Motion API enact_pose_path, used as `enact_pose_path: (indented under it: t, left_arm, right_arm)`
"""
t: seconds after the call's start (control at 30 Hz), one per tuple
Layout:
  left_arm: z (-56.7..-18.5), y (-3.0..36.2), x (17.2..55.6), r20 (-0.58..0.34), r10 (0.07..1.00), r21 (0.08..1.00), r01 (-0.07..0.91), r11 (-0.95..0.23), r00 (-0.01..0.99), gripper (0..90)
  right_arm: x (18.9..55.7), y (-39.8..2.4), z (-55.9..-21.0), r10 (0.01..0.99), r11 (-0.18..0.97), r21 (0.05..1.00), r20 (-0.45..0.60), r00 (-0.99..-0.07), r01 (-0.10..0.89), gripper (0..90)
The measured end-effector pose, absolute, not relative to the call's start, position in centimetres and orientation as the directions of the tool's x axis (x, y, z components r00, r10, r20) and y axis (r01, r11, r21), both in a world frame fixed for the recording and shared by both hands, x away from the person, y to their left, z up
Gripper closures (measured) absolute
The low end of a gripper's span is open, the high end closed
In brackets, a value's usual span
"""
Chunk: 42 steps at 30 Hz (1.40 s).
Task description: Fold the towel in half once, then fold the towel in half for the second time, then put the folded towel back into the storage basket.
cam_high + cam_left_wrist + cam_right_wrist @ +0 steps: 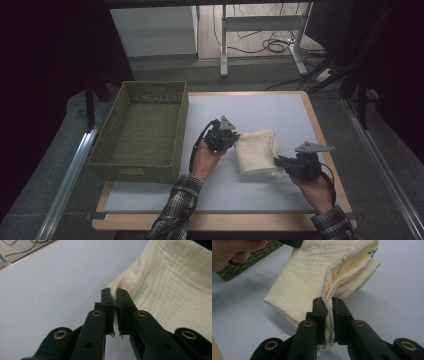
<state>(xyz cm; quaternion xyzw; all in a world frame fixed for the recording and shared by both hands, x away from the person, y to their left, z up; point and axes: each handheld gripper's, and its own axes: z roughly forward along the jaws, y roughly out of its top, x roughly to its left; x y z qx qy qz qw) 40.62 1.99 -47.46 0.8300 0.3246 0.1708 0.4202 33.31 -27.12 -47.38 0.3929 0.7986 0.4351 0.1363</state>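
The folded cream cloth hangs between your two hands above the middle-right of the white surface, just right of the green basket. It is a soft, crinkled weave folded into several layers; in the right gripper view you can see a printed inner side with yellow, orange and blue marks showing at the open fold.

Your left tongs are clamped down on the cloth's left edge. In the left gripper view the tongs are nearly closed, with only a thin bit of cloth pinched between them.

Your right tongs grip the cloth's lower right corner. In the right gripper view these tongs are likewise almost closed, with the layered edge squeezed between them and a bit of fabric sticking out below the pads.

The basket sits at the left side of the surface, its long side running away from you, and your left hand is close to its near right corner. The cloth is apart from the basket.
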Motion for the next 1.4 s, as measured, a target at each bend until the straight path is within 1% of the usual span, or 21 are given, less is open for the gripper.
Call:
enact_pose_path:
  t: [0.6,1.07,1.4]
  left_arm:
    - [-45.7,4.8,40.3,0.041,0.712,0.809,0.395,-0.435,0.701,85.2]
    - [-43.8,6.3,40.4,0.103,0.719,0.795,0.377,-0.475,0.687,85.1]
    - [-41.5,7.8,40.4,0.153,0.728,0.787,0.364,-0.499,0.668,85.0]
  right_arm:
    - [34.1,-23.7,-46.1,0.705,0.327,0.815,0.127,-0.698,0.478,81.5]
    - [34.7,-21.8,-45.1,0.693,0.331,0.823,0.119,-0.711,0.461,81.5]
    - [35.2,-19.6,-43.4,0.671,0.342,0.838,0.099,-0.735,0.425,81.5]
